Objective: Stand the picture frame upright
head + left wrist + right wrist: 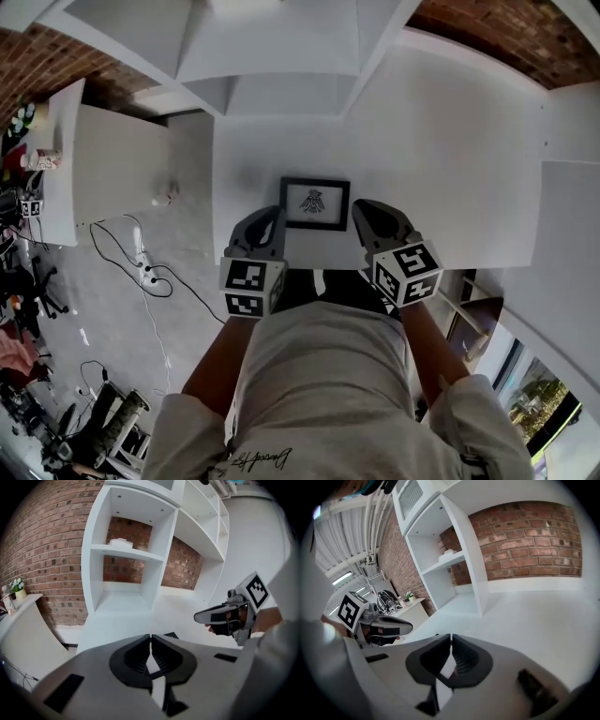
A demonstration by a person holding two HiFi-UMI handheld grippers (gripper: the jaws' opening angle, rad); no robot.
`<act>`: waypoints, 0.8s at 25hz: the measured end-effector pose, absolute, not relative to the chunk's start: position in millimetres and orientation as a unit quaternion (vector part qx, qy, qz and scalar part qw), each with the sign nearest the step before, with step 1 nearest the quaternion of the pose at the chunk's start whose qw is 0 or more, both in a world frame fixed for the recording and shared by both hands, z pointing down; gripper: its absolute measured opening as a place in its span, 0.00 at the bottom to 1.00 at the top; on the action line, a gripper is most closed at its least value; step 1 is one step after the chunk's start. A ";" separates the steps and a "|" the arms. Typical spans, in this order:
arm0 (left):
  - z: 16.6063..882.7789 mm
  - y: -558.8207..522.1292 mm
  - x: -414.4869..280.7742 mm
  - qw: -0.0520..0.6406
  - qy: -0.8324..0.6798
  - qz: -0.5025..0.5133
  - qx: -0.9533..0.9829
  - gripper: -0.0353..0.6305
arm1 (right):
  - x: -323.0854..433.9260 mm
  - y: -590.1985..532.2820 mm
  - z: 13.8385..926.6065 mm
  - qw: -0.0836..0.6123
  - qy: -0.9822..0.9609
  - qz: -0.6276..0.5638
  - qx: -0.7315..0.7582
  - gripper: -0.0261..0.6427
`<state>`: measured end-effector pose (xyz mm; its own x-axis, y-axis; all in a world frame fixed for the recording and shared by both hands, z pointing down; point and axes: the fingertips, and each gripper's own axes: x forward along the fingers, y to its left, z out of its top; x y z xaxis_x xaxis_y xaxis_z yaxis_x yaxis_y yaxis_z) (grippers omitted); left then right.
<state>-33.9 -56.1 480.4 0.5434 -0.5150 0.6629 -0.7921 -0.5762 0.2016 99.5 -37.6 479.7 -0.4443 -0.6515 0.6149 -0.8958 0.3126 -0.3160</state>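
Note:
A black picture frame [315, 203] with a small dark drawing on white seems to lie flat, face up, near the front of the white table [441, 159]. My left gripper [273, 217] hovers just off its left side, and my right gripper [364, 212] just off its right side. Both are shut with nothing between the jaws, and neither touches the frame. In the left gripper view my closed left gripper [151, 638] sits low in the picture. A dark corner of the frame [171, 634] peeks over it, and the right gripper [220, 616] shows beyond. The right gripper view shows its own shut tips [451, 638].
A white shelf unit [136, 555] stands at the back of the table against a brick wall [47, 550]. A white side counter [66, 159] with small items is at the left. Cables [141, 267] lie on the grey floor below it.

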 end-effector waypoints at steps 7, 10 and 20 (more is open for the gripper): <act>509.4 -62.3 -35.0 0.251 -0.376 0.308 0.837 0.09 | 104.2 -37.9 510.7 0.216 -0.770 0.340 0.496 0.08; 522.7 -63.8 -35.1 0.262 -0.370 0.318 0.833 0.10 | 107.7 -38.9 520.9 0.223 -0.760 0.345 0.503 0.09; 559.9 -63.4 -39.7 0.319 -0.356 0.339 0.810 0.22 | 103.8 -36.1 553.5 0.245 -0.747 0.375 0.492 0.18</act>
